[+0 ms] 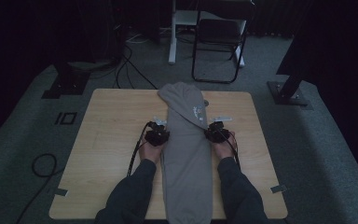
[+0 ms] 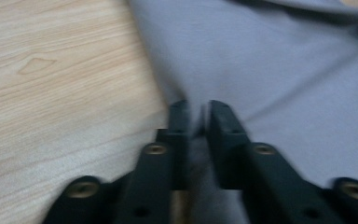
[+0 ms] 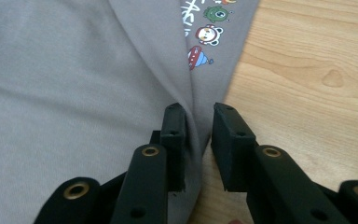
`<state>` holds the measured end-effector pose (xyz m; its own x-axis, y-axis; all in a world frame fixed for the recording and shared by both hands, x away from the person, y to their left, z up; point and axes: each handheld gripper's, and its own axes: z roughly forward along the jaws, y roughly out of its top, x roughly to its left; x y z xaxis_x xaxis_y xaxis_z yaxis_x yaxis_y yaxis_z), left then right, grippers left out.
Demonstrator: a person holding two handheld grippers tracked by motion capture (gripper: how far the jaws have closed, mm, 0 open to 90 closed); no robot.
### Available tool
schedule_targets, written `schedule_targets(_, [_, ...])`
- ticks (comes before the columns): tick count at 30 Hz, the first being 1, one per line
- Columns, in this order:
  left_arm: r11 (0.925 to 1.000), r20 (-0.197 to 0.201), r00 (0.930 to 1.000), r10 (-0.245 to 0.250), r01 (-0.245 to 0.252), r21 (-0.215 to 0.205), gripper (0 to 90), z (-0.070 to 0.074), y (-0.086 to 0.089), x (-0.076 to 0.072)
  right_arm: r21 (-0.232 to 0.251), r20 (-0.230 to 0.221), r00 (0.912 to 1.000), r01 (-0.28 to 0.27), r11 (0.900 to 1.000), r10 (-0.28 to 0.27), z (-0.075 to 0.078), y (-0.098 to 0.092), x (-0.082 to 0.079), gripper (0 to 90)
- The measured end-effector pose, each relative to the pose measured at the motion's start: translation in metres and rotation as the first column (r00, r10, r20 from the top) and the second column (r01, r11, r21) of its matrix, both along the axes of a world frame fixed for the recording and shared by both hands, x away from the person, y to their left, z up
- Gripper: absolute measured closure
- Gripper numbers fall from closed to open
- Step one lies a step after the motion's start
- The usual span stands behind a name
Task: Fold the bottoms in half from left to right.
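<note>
A grey garment (image 1: 186,154) lies folded into a long strip down the middle of the wooden table (image 1: 112,121), with small cartoon prints (image 1: 198,111) near its far end. My left gripper (image 1: 164,133) sits at the strip's left edge. In the left gripper view the gripper (image 2: 199,109) has its jaws nearly together with a fold of the garment (image 2: 284,70) pinched between them. My right gripper (image 1: 210,130) is at the strip's right edge. In the right gripper view the gripper (image 3: 199,109) pinches the edge of the garment (image 3: 65,84), creases running from the jaws, just below the prints (image 3: 207,35).
Bare table (image 3: 307,84) lies to either side of the garment. Beyond the far edge stands a black chair (image 1: 219,42). Two stand bases (image 1: 67,84) (image 1: 289,93) flank the table on the carpet, and a cable (image 1: 44,165) coils on the floor at left.
</note>
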<state>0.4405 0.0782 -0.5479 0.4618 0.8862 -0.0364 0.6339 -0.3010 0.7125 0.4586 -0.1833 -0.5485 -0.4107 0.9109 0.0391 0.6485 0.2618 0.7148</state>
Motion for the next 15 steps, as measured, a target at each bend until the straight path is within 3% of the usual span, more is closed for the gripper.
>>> schedule_targets(4, [0.9991, 0.002, 0.9991, -0.042, 0.042, -0.008, 83.7, -0.001, 0.013, -0.025, -0.008, -0.004, 0.9979, -0.064, 0.998, 0.064, 0.0, 0.002, -0.018, 78.4])
schedule_targets(5, [0.9991, 0.002, 0.9991, -0.042, 0.042, -0.008, 83.5, -0.001, 0.013, -0.025, -0.008, -0.004, 0.9979, -0.064, 0.998, 0.064, 0.0, 0.002, -0.018, 78.4])
schedule_targets(8, [0.9968, 0.005, 0.9979, -0.065, 0.065, -0.046, 83.1, -0.004, 0.021, -0.051, -0.007, -0.011, 0.9933, -0.116, 0.993, 0.115, 0.001, 0.0, -0.041, 78.5])
schedule_targets(13, [0.9918, 0.034, 0.9915, -0.126, 0.126, -0.02, 81.9, -0.006, 0.021, -0.088, -0.003, -0.031, 0.9869, -0.158, 0.987, 0.158, 0.002, -0.006, -0.074, 77.9])
schedule_targets(15, [0.9901, 0.038, 0.9893, -0.141, 0.141, 0.002, 80.8, -0.005, 0.021, -0.098, -0.015, -0.039, 0.9843, -0.173, 0.985, 0.172, 0.003, -0.008, -0.083, 71.7])
